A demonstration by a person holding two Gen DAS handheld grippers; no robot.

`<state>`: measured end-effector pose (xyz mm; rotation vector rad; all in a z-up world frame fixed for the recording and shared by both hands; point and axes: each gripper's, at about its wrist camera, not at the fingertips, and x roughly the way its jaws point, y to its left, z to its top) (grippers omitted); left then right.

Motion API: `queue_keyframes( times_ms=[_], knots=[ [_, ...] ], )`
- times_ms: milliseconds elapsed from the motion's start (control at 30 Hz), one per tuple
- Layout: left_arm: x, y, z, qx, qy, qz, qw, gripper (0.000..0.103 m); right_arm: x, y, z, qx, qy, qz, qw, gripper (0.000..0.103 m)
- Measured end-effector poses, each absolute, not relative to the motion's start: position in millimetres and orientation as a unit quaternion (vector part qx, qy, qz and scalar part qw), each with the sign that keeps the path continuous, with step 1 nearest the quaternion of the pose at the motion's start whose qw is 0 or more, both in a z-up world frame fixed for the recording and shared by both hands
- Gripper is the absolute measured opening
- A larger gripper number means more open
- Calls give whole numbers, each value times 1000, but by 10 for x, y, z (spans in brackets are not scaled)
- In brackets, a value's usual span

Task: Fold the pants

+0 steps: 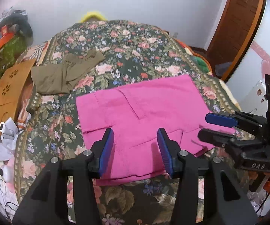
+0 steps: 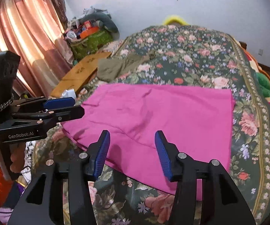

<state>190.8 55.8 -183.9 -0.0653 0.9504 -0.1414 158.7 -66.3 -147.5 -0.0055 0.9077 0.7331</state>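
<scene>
pink pants lie folded flat on a floral bedspread, near its front edge. the left gripper and right gripper hover just above the near hem, jaws apart and empty, apparently having let the fold settle.

Both wrist views overlook pink pants (closely).

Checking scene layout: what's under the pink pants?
The pink pants lie folded flat on the floral bedspread, which shows all around them. Whatever is beneath the fabric itself is covered. Both grippers are open, clear of the cloth.
</scene>
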Motion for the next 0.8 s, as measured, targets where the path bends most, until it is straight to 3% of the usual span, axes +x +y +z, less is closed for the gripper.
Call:
queue_keyframes(
  times_ms=[133, 267, 800],
  knots=[
    [1934, 547, -2083, -25, 482, -62, 874, 52, 1603, -617, -1683, -17, 460, 345, 818, 48],
    [1868, 630, -2198, -23, 477, -48, 877, 64, 1578, -690, -1752, -25, 460, 341, 819, 53],
    [1628, 943, -2198, -52, 468, -27, 882, 69, 1579, -1426, -1894, 22, 494, 273, 825, 55]
  ],
)
